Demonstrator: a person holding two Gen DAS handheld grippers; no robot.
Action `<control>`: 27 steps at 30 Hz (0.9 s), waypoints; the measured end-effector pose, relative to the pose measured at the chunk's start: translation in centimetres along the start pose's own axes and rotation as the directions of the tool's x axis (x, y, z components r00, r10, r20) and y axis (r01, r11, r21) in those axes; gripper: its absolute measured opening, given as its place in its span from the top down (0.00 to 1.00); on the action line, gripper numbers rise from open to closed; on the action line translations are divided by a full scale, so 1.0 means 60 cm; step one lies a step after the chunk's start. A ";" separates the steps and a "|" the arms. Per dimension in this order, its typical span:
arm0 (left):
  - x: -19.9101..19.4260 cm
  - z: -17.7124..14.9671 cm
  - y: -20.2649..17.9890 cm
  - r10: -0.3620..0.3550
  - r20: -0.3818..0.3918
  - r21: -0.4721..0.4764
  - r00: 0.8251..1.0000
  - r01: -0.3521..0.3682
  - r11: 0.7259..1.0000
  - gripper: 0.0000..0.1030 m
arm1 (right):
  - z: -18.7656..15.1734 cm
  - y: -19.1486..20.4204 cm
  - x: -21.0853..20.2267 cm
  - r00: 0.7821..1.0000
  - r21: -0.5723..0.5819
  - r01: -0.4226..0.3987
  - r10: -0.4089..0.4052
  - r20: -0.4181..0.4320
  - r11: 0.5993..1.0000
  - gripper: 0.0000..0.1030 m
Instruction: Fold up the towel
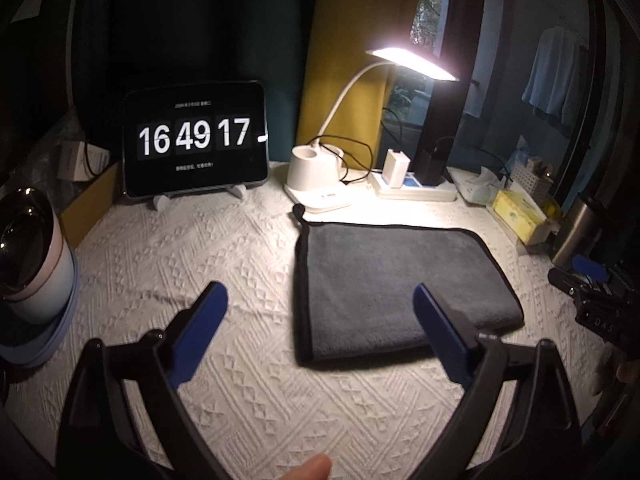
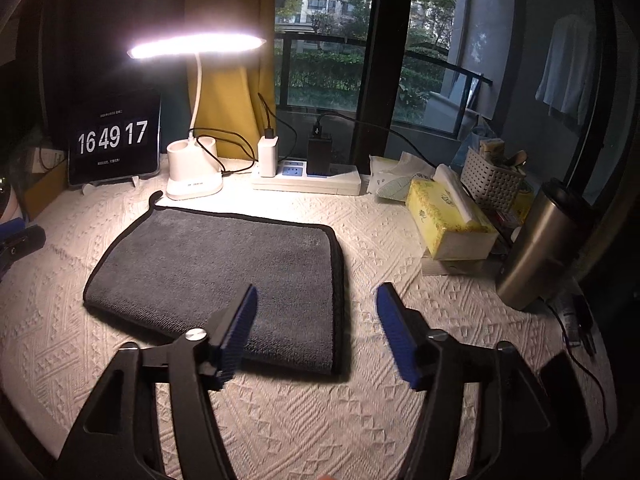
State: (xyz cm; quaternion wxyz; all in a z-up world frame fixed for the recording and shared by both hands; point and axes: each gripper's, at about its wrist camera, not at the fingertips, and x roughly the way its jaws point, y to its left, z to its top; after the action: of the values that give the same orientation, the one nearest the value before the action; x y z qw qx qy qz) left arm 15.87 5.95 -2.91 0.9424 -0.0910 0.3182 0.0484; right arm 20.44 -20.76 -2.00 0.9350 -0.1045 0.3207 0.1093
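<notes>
Towel [image 2: 224, 276]: folded, long axis sideways, between both grippers; right gripper [image 2: 316, 320] nearer, left gripper [image 1: 320, 312] likewise released, empty.

Lit desk lamp [image 2: 194, 46], clock tablet [image 1: 195, 139], tissue box [image 2: 446, 220], steel tumbler [image 2: 538, 246].

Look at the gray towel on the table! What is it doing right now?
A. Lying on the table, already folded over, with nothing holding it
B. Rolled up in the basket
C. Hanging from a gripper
A: the gray towel lies doubled on the white tablecloth, while the left gripper and right gripper are both open and apart from it.
</notes>
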 end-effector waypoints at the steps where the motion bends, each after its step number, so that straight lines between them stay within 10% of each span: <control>1: -0.004 -0.003 0.001 0.001 0.002 -0.001 1.000 -0.001 1.000 0.07 | -0.002 0.000 -0.004 1.000 -0.001 -0.002 0.002 0.001 1.000 0.29; 27: -0.162 -0.077 -0.013 -0.084 0.094 0.032 0.992 0.082 0.996 0.06 | -0.059 0.037 -0.141 0.996 -0.012 -0.001 0.002 0.090 1.000 0.25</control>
State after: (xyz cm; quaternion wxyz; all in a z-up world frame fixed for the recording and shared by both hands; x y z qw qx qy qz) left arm 5.52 3.94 -0.50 0.9589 -0.0884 0.2697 0.0089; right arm 11.28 -20.76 0.24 0.9478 -0.1049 0.2776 0.1165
